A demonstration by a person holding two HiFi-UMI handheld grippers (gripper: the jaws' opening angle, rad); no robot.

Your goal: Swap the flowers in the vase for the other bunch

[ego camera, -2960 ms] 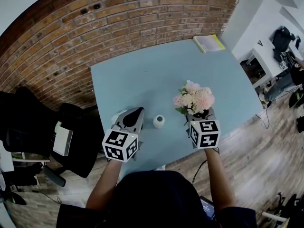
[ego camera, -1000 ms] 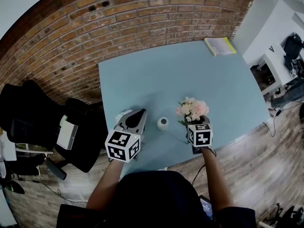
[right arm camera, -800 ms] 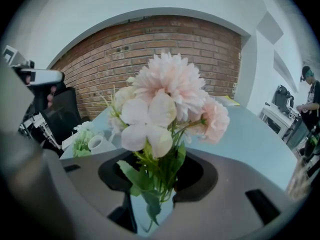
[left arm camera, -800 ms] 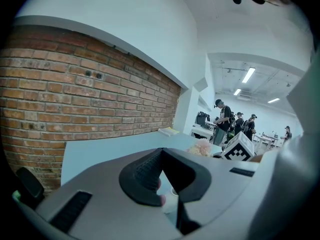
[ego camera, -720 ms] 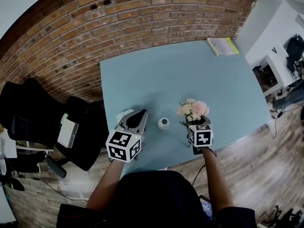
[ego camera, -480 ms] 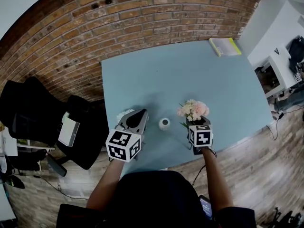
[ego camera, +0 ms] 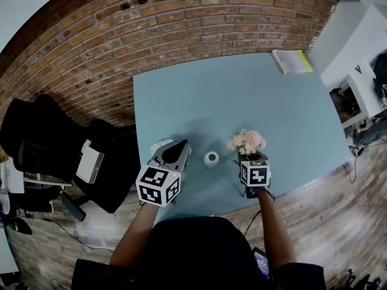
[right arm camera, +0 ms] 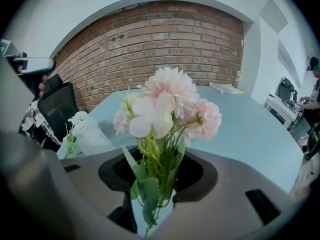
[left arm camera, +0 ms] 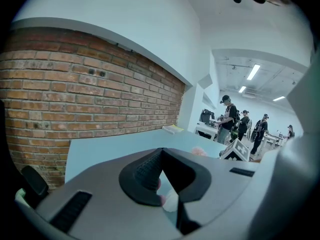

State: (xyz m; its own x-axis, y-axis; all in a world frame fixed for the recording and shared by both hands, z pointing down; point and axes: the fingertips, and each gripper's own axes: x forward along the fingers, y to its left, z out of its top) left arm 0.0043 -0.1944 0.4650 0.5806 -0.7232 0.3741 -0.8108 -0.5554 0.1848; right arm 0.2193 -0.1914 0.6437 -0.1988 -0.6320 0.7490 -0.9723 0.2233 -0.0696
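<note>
**Pink bunch held right of the vase, white bunch lying to its left**

We take the white vase [ego camera: 211, 158] as our mark. It stands upright near the front edge of the pale blue table [ego camera: 242, 95], between our two grippers.

Far left of the vase, off the table, sits a black office chair [ego camera: 36, 144]. Nearer the vase, still on its left, is the left gripper [ego camera: 179, 142], which points toward the brick wall [ego camera: 151, 35]. In the left gripper view its dark pads meet at the tips, and we see nothing pinched there. Something small, white and pinkish shows through the gap below the tips, and we cannot tell what it is. The white bunch [ego camera: 158, 145] lies on the table left of the vase, and from the head view the left gripper partly covers it.

Just right of the vase is the right gripper [right arm camera: 159, 176]. Its jaws are closed on the green stems of the pink bunch [ego camera: 246, 142] and hold it upright, blooms on top. The leaves hang down through the narrow gap between the jaws. We cannot tell whether the stem ends touch the table. From this gripper's view the vase and the white bunch sit off to the left.

Well beyond the vase to the right, a yellow-edged book [ego camera: 292, 61] lies at the far corner of the table. Past that corner, several people [left arm camera: 227, 119] stand among desks.
</note>
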